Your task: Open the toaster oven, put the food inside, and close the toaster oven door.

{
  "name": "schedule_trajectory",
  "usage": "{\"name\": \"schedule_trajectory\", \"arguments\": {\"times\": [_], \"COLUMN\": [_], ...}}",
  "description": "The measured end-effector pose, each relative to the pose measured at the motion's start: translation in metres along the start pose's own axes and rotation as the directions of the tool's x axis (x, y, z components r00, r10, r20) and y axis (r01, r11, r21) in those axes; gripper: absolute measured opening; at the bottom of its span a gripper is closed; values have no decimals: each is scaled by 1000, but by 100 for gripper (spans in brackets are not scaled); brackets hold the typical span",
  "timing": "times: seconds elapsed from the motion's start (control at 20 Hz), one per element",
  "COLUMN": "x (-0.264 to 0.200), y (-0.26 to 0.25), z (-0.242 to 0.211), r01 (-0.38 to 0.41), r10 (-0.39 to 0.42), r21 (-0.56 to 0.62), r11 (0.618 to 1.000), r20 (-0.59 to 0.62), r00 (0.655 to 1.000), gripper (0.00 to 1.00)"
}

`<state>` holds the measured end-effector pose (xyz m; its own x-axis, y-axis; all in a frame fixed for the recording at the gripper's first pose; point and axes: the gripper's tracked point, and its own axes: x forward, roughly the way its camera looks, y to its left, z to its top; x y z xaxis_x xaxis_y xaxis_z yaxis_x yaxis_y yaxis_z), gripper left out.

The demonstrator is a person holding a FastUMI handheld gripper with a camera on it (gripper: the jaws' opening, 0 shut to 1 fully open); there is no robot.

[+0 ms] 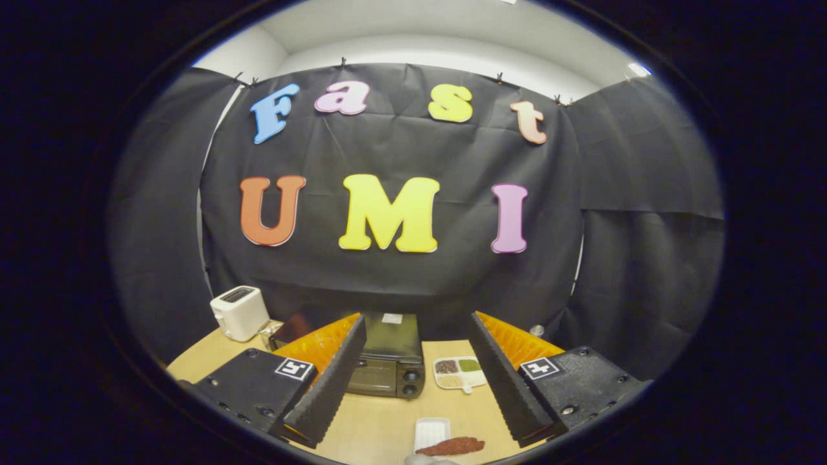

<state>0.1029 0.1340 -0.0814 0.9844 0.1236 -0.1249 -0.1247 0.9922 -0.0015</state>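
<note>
A dark toaster oven [386,365] stands on the wooden table beyond my fingers, its glass door closed and two knobs on its right side. A reddish-brown piece of food [459,445] lies near the table's front, touching a small white tray [431,431], below and between my fingers. My gripper [417,336] is held above the table, open wide, with nothing between its fingers. The left finger partly covers the oven's left side.
A white pop-up toaster [240,312] stands at the back left of the table [381,426]. A white divided dish [460,373] with several fillings sits right of the oven. A small round object [536,330] shows behind the right finger.
</note>
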Motion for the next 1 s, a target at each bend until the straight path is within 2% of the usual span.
{"name": "schedule_trajectory", "arguments": {"times": [0.4,0.65,0.8,1.0], "x": [99,152,164,161], "y": [94,128,138,139], "z": [-85,-127,-150,-149], "r01": [-86,-82,-85,-71], "r10": [85,74,74,60], "r21": [-2,-28,-30,-38], "r11": [996,996,996,997], "r20": [-141,-213,-266,-242], "r00": [986,974,961,969], "gripper": [100,100,100,100]}}
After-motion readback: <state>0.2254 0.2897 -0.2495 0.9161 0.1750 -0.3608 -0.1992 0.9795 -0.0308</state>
